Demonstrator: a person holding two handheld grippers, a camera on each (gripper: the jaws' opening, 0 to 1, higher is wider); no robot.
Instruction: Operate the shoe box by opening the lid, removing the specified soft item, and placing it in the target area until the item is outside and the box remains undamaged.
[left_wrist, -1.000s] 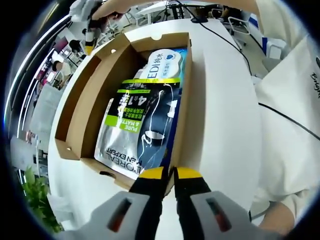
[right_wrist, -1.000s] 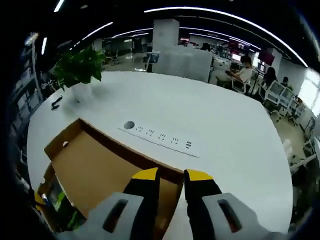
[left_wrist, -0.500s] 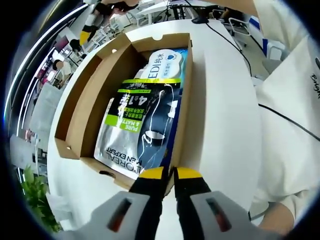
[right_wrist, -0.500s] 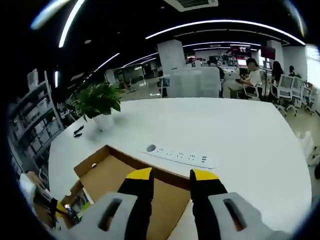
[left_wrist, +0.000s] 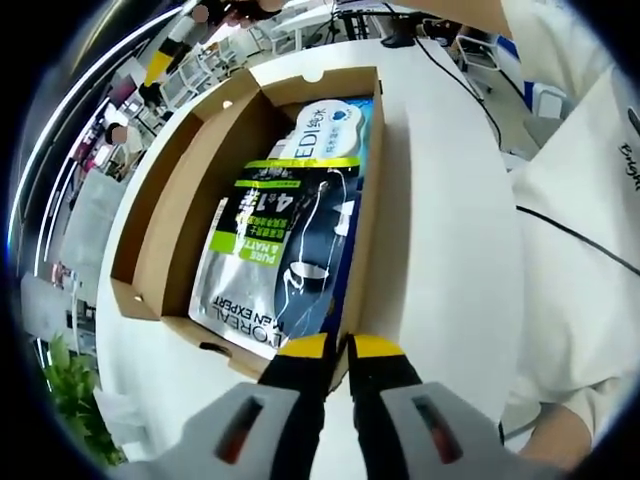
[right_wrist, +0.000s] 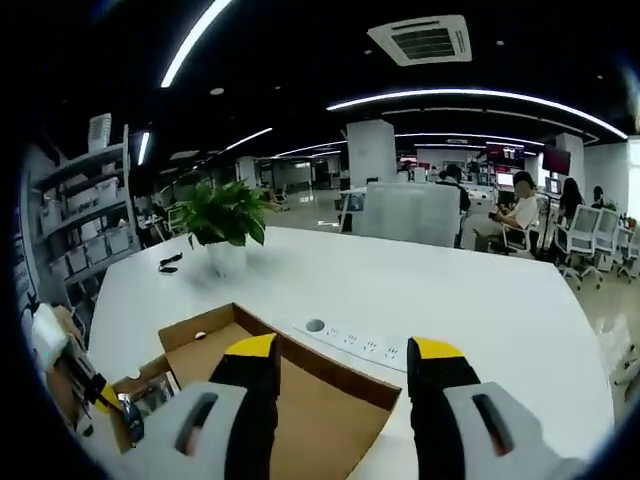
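Observation:
An open cardboard shoe box (left_wrist: 372, 190) lies on the white table, and its lid (left_wrist: 150, 200) stands folded back along the left side. Inside lies a soft black, green and silver pouch (left_wrist: 285, 255) on top of a blue and white packet (left_wrist: 325, 125). My left gripper (left_wrist: 340, 348) sits at the box's near right wall with its yellow tips pinched on the rim. My right gripper (right_wrist: 343, 352) hovers open above the lid (right_wrist: 300, 420), nothing between its jaws. That right gripper's yellow tip (left_wrist: 160, 65) also appears beyond the box's far corner.
A white power strip (right_wrist: 355, 342) lies just past the lid. A potted plant (right_wrist: 228, 215) and a small black object (right_wrist: 170, 263) sit further back on the table. A black cable (left_wrist: 470, 90) runs along the right, beside a person's white shirt (left_wrist: 585, 250). People sit at desks behind.
My right gripper has lifted up and away from the lid, and its jaws have spread wider. The left gripper and the box have stayed put.

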